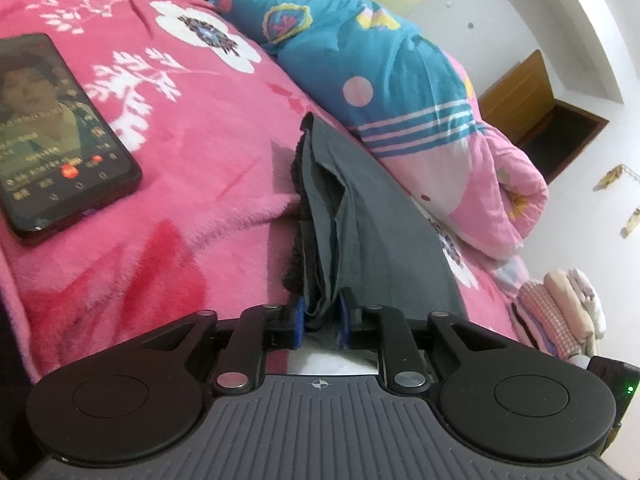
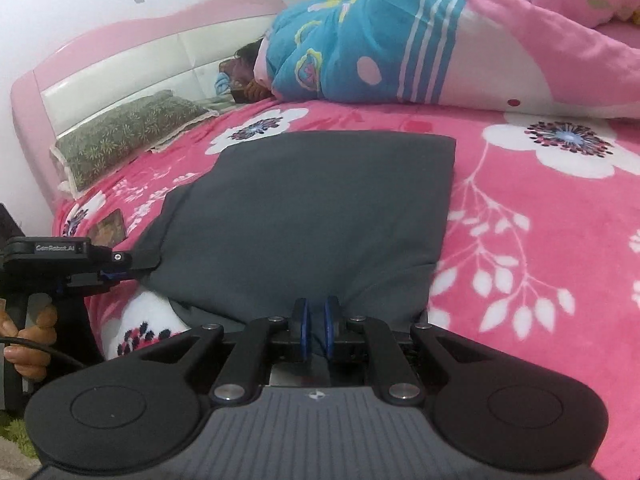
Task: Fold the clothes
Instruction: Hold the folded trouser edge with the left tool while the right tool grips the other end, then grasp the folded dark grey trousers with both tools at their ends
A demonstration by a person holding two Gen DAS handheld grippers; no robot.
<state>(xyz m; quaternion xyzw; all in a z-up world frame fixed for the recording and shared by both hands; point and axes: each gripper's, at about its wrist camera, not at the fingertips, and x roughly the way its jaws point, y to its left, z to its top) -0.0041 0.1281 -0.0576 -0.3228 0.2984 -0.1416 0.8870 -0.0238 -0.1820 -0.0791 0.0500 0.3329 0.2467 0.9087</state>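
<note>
A dark grey garment (image 2: pixel 312 208) lies folded into a rough rectangle on the pink flowered blanket (image 2: pixel 540 240). My right gripper (image 2: pixel 316 320) is shut on its near edge, with grey cloth pinched between the blue pads. My left gripper (image 2: pixel 114 270), held by a hand (image 2: pixel 32 336), sits at the garment's near left corner. In the left wrist view the grey garment (image 1: pixel 372 220) runs away from me edge-on in several layers. There the left gripper (image 1: pixel 322 316) has the bunched layers filling the gap between its blue pads.
A phone (image 1: pixel 60 132) with a lit screen lies on the blanket left of the garment. A person lies under a blue and pink quilt (image 2: pixel 400 40) along the far side. A green pillow (image 2: pixel 124 128) leans at the headboard. Folded clothes (image 1: pixel 560 312) are stacked off the bed's end.
</note>
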